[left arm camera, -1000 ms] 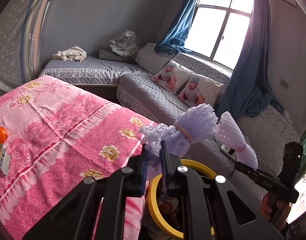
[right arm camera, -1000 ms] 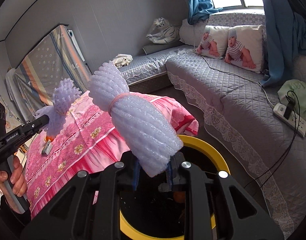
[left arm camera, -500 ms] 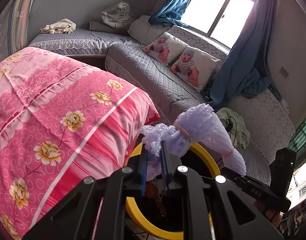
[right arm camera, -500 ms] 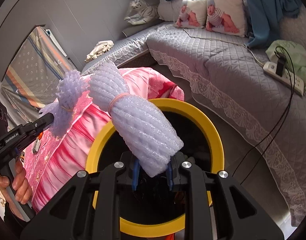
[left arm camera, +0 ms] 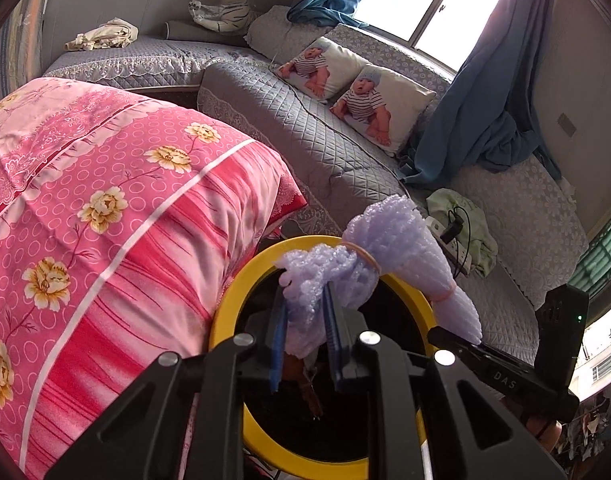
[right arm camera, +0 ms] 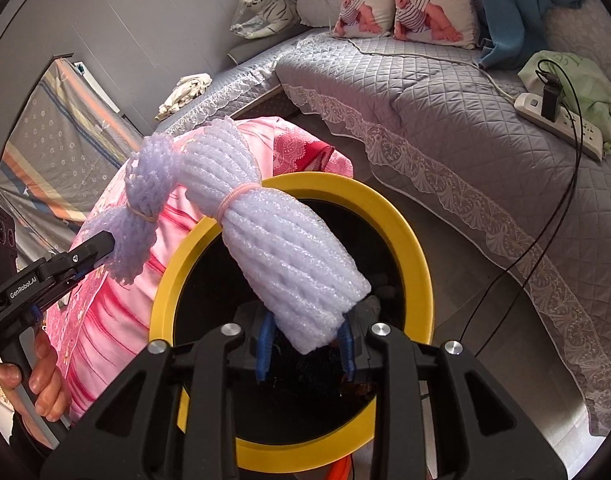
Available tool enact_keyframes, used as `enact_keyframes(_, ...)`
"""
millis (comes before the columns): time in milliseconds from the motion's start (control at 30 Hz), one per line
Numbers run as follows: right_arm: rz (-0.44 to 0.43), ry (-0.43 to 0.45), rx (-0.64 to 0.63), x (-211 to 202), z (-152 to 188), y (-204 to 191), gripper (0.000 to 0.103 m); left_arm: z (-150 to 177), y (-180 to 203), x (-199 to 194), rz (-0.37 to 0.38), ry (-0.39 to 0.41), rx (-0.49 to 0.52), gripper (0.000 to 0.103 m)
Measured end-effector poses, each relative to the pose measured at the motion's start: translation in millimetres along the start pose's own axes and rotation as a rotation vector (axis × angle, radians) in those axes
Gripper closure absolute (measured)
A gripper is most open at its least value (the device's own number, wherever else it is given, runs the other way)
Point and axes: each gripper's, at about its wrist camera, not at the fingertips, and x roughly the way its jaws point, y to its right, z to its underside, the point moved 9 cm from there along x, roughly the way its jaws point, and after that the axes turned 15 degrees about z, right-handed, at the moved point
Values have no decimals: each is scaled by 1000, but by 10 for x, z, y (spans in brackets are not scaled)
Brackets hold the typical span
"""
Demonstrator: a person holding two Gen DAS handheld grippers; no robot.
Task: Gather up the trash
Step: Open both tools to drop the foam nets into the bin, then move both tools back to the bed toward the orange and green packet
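Item: two rolls of lilac foam fruit netting, each cinched by a rubber band. Left foam roll (left arm camera: 337, 276), darker lilac with a frayed end, clamped between the blue-padded fingers of the left gripper (left arm camera: 305, 344); jaws closed on its lower end. Right foam roll (right arm camera: 281, 248), paler and thicker, gripped at its base by the right gripper (right arm camera: 305, 344); jaws likewise closed on it. Position: both rolls held in the air directly above the mouth of the yellow-rimmed bin (right arm camera: 409, 232), neither yet released. Container: round bin with dark interior; contents mostly in shadow, some brownish scraps visible at the bottom in the left wrist view, otherwise not identifiable. Progress, as judged: pickup and carry complete for these two pieces; the drop into the bin remains, and whether more trash lies elsewhere cannot be told from these views. Surroundings: pink floral quilt (left arm camera: 105, 208) touching the bin's left side; grey quilted sofa (right arm camera: 445, 92) behind, bearing two baby-print cushions (left arm camera: 345, 80), a power strip (right arm camera: 557, 124) with a plugged charger, a green cloth and a toy tiger.
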Motion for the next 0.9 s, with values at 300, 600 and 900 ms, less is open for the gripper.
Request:
enact_keyframes(300,-3,35,37,-106,-103,93,49,-34,-104,-163,-25,64,-36,32)
enact_keyframes(600,-83,133,-6,-339,-285,-199,35,-277,-412,-684,-119,193,-46,22)
enact_keyframes(900,-166,152,-111,-362,-436,-903,31,-477,-967,-1515,-242,337,-98,16)
